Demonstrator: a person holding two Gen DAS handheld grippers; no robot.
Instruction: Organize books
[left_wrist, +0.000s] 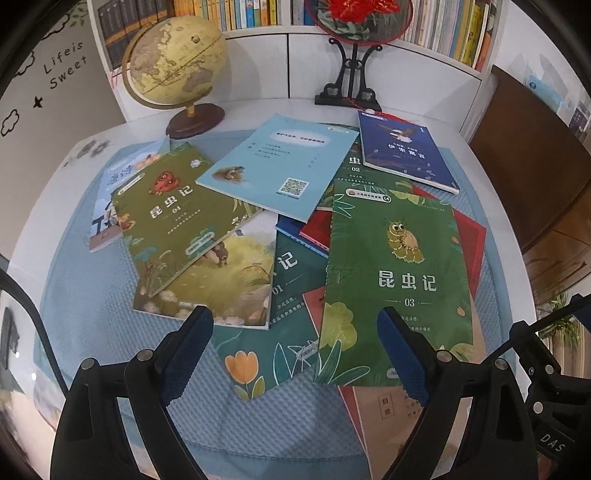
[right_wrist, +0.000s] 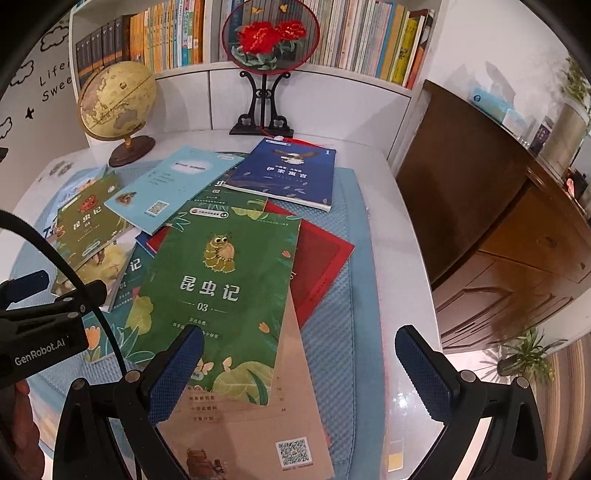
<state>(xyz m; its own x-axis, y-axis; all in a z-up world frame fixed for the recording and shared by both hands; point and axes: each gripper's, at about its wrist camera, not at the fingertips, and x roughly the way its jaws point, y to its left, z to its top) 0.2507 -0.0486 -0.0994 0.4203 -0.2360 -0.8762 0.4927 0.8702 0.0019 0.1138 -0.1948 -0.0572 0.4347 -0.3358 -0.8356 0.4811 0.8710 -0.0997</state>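
**Books scattered on the desk, both grippers spread and empty**

At the far left a pale illustrated book (left_wrist: 105, 206) lies partly under an olive-green paperback numbered 01 with a red beetle on its cover (left_wrist: 173, 218). Behind them a yellowed antique-style globe on a dark wooden base (left_wrist: 173, 62) stands on the white desk (left_wrist: 258, 107). The olive book overlaps a book with a golden meadow illustration (left_wrist: 229, 280). Next comes a light-blue paperback lying back cover up, showing a QR code (left_wrist: 280, 162), resting over a teal book with an orange tulip (left_wrist: 273, 343).

The left gripper (left_wrist: 295, 354) hangs above the blue textured mat (left_wrist: 92, 314), its jaws wide apart and holding nothing.

Right of centre lies a bright green book numbered 03 with a caterpillar picture (right_wrist: 221, 295), on top of a tan book with a QR code (right_wrist: 258, 435) and a red-covered book (right_wrist: 321, 266). Beyond sits a dark-blue book with an eagle on it (right_wrist: 291, 173), in front of a round embroidered fan with red flowers on a black stand (right_wrist: 269, 37).

The right gripper (right_wrist: 299, 373) hovers over the green book's near end, its jaws also wide apart, gripping nothing.
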